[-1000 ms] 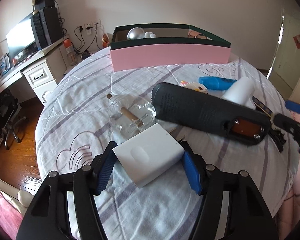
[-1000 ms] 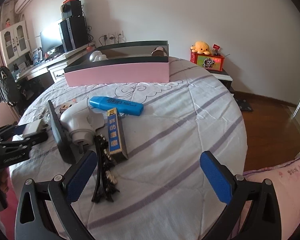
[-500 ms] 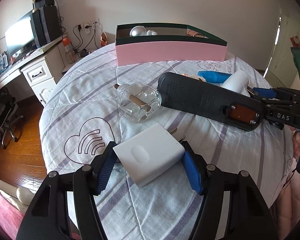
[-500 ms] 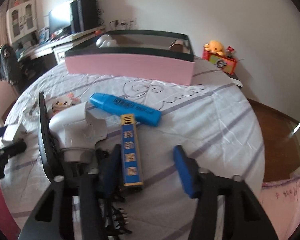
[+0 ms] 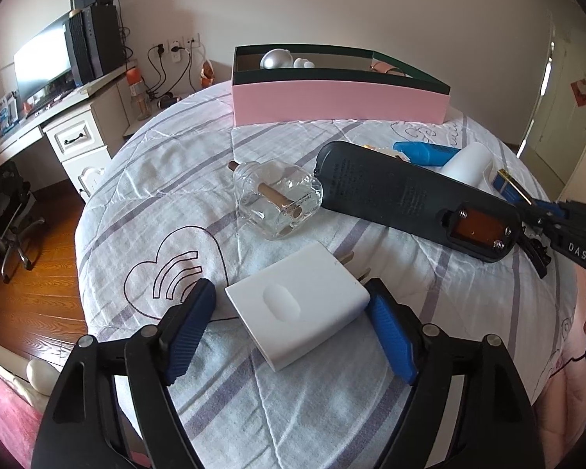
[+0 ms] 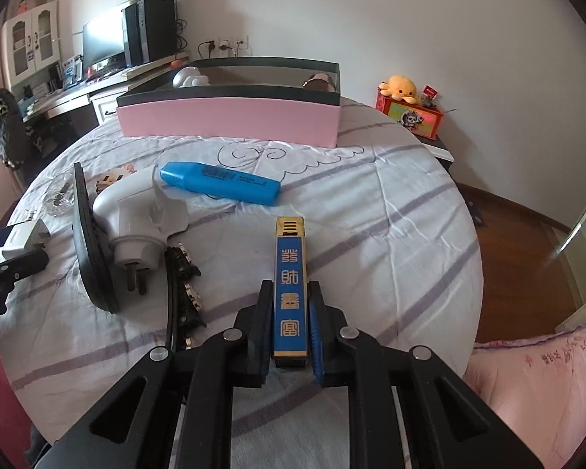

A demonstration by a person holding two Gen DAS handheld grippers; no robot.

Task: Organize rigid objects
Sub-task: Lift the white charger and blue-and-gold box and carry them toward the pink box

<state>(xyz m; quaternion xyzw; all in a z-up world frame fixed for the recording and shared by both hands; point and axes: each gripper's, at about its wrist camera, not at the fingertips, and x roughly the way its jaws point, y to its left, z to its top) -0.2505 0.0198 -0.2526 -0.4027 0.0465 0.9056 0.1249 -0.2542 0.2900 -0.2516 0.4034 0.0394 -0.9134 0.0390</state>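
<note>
My left gripper (image 5: pixel 289 293) is low over the bedspread and its jaws are opening. The white charger (image 5: pixel 301 312) lies between them, with a gap at the left pad (image 5: pixel 187 328). My right gripper (image 6: pixel 290 287) is shut on the near end of a narrow blue and gold bar (image 6: pixel 289 258), which points away from me on the quilt. The pink box (image 6: pixel 230 119) with a dark rim stands at the far side and holds a silver ball and a few small items. The same pink box (image 5: pixel 340 103) is also in the left wrist view.
On the round quilted surface lie a black remote (image 5: pixel 410 199) with its battery bay open, a clear glass bottle (image 5: pixel 277 203), a blue highlighter (image 6: pixel 218 181), a white plug (image 6: pixel 136 215) and a black hair clip (image 6: pixel 181 293). A desk with a monitor stands at the left.
My right gripper moved in over the blue and gold bar and closed on it. My left gripper's jaws widened, and its left pad came off the white charger.
</note>
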